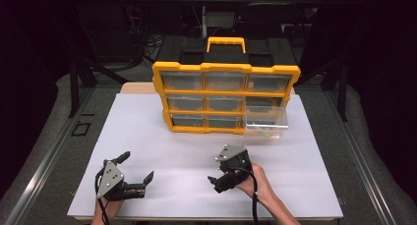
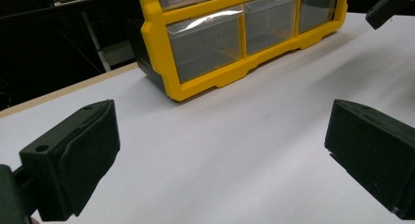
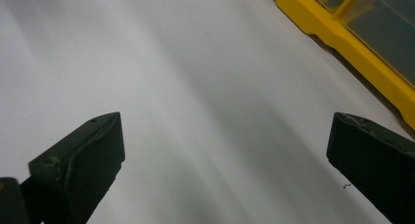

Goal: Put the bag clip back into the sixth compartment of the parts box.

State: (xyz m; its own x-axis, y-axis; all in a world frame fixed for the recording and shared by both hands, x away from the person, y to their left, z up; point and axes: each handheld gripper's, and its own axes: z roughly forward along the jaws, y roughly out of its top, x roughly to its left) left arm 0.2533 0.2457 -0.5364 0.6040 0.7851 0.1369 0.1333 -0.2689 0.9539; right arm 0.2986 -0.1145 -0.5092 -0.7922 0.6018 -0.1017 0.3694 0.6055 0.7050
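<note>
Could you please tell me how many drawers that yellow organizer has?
9 drawers, in three rows of three in the organizer; eight sit closed, and the bottom-right drawer is pulled out.

The table is being covered by a white sheet (image 1: pixel 162 136), and a strip of wooden board (image 1: pixel 135 88) is being left bare at its far edge. On the left, a metal rail (image 1: pixel 44 161) is being seen along the table, beside a small black square mark (image 1: pixel 80 129) on the grey surface (image 1: pixel 49 117). Far behind, in the dark, cables (image 1: pixel 147 33) are being seen hanging near black stand legs (image 1: pixel 74 82).
</note>
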